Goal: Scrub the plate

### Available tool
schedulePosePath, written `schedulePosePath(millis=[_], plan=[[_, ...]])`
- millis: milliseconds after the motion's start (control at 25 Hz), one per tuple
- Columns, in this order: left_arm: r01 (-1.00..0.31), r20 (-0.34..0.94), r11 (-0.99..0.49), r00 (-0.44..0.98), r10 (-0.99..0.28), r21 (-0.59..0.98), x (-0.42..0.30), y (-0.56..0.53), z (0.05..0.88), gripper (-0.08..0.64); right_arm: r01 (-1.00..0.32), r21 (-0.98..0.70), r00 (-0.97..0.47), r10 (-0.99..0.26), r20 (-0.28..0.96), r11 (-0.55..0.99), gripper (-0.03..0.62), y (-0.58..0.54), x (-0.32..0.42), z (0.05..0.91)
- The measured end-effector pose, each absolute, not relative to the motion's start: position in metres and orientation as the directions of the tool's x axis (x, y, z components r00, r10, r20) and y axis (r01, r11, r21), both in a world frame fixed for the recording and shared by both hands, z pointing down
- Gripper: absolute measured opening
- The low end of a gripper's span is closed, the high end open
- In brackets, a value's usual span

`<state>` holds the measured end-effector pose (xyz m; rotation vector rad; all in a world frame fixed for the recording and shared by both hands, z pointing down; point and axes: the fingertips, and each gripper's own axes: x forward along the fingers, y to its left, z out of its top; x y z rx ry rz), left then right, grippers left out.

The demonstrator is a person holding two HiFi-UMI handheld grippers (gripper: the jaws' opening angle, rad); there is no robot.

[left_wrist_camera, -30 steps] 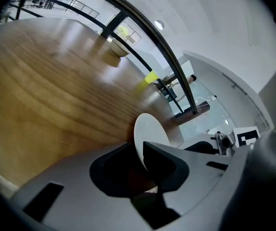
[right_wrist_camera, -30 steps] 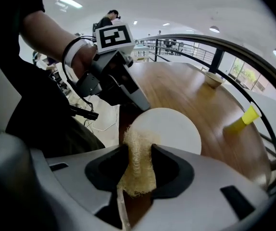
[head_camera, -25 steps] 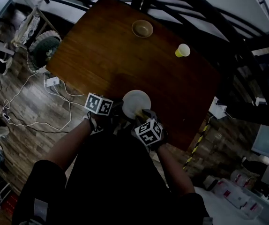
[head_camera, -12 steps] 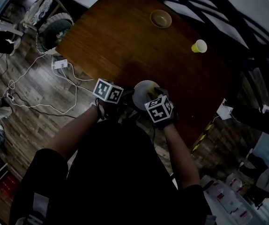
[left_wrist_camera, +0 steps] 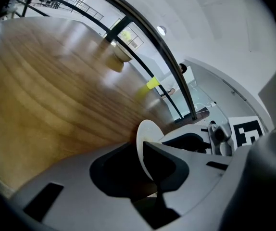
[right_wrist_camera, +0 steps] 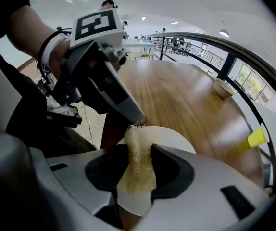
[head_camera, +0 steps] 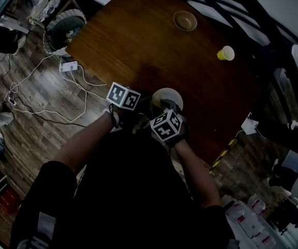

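Jaws of left gripper (left_wrist_camera: 142,150) clamp plate (left_wrist_camera: 145,128) rim; right gripper (right_wrist_camera: 139,148) pinches scrubber (right_wrist_camera: 137,174) against plate face (near table (head_camera: 138,45) edge).

In the head view we see only the far rim of the plate (head_camera: 164,93); the right gripper (head_camera: 168,109) hides the rest and the fibre scrubber (right_wrist_camera: 137,167) it clamps.

Both arms stretch forward to the near edge of the desk (head_camera: 138,45). The left hand-held gripper (head_camera: 147,105) has its jaws closed on the rim of the plate (head_camera: 164,94). The right hand-held gripper (head_camera: 165,108) squeezes a scrubber (right_wrist_camera: 137,146) that lies against the plate. The two grippers sit just beside each other.
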<state>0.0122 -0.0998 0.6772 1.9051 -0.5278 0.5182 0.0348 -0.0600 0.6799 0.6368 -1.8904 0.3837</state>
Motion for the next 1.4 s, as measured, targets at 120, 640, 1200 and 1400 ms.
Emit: schedulePosePath(millis=[120,640,1200,1400], plan=[[-0.573,0.573,-0.361,0.811,-0.12,0.736,0.013,-0.099,0.676,0.078,-0.567,0.028,-0.307,-0.243,0.92,0.823,0.156,-0.044,0.03,0.678],[-0.572,0.583,-0.373,0.807,-0.096,0.73,0.019,-0.096,0.675,0.078,-0.614,0.059,-0.247,-0.262,0.933,0.787,0.156,-0.027,0.087,0.676],[-0.586,0.591,-0.351,0.8,-0.106,0.73,0.011,-0.089,0.677,0.078,-0.625,0.101,-0.236,-0.311,0.921,0.774,0.156,-0.092,0.072,0.674],[-0.596,0.591,-0.329,0.797,-0.128,0.733,0.002,-0.091,0.677,0.078,-0.556,0.078,-0.284,-0.278,0.918,0.827,0.156,-0.073,0.039,0.672]])
